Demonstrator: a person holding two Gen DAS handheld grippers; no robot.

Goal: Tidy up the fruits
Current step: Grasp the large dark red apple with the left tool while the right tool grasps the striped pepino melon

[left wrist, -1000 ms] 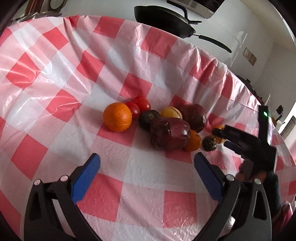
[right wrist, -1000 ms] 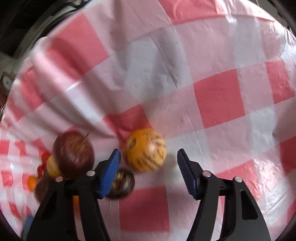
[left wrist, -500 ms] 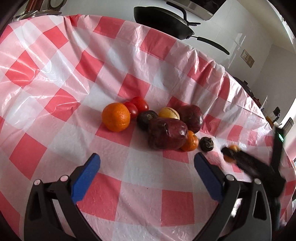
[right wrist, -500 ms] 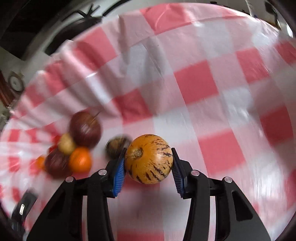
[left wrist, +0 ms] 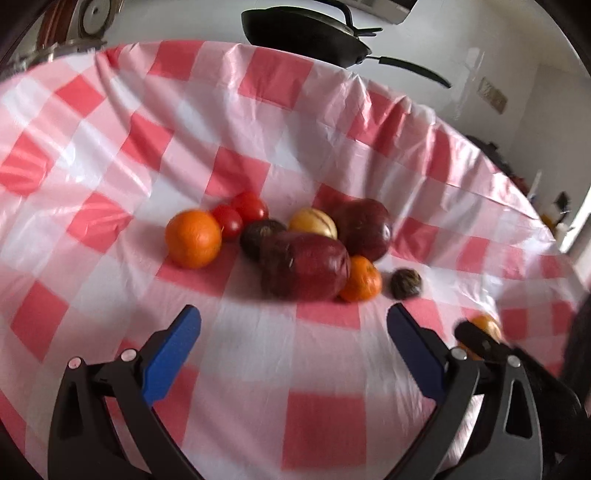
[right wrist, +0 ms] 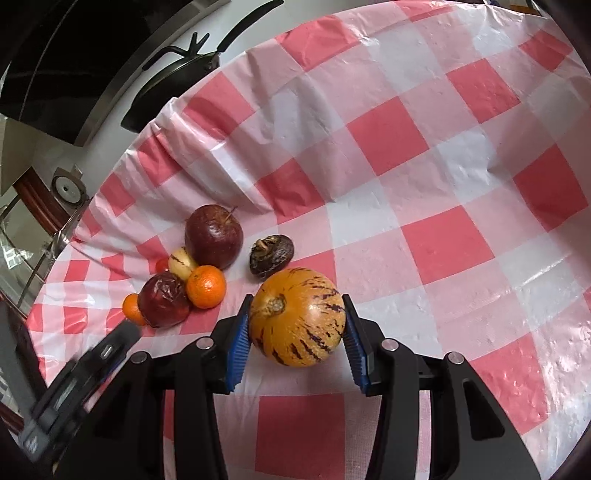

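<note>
My right gripper (right wrist: pixel 296 310) is shut on a round orange fruit with dark stripes (right wrist: pixel 297 317), its blue pads pressing both sides just above the checked cloth. A pile of fruit lies behind it to the left: a dark red apple (right wrist: pixel 213 236), a mandarin (right wrist: pixel 205 286), a wrinkled dark red fruit (right wrist: pixel 164 299) and a small dark wrinkled fruit (right wrist: pixel 271 254). My left gripper (left wrist: pixel 293 314) stands open and holds nothing, in front of the same pile, where an orange (left wrist: pixel 192 238) and two tomatoes (left wrist: pixel 240 214) sit at the left. The right gripper (left wrist: pixel 476 336) shows at that view's right edge.
A red and white checked cloth (right wrist: pixel 443 243) covers the table. A black pan (left wrist: pixel 306 33) stands beyond the far edge, against the white wall. Bare cloth stretches to the right of the pile and in front of it.
My right gripper has shut on the striped orange fruit and carried it away from the pile, toward the near right. The left gripper has shifted slightly and stays open.
</note>
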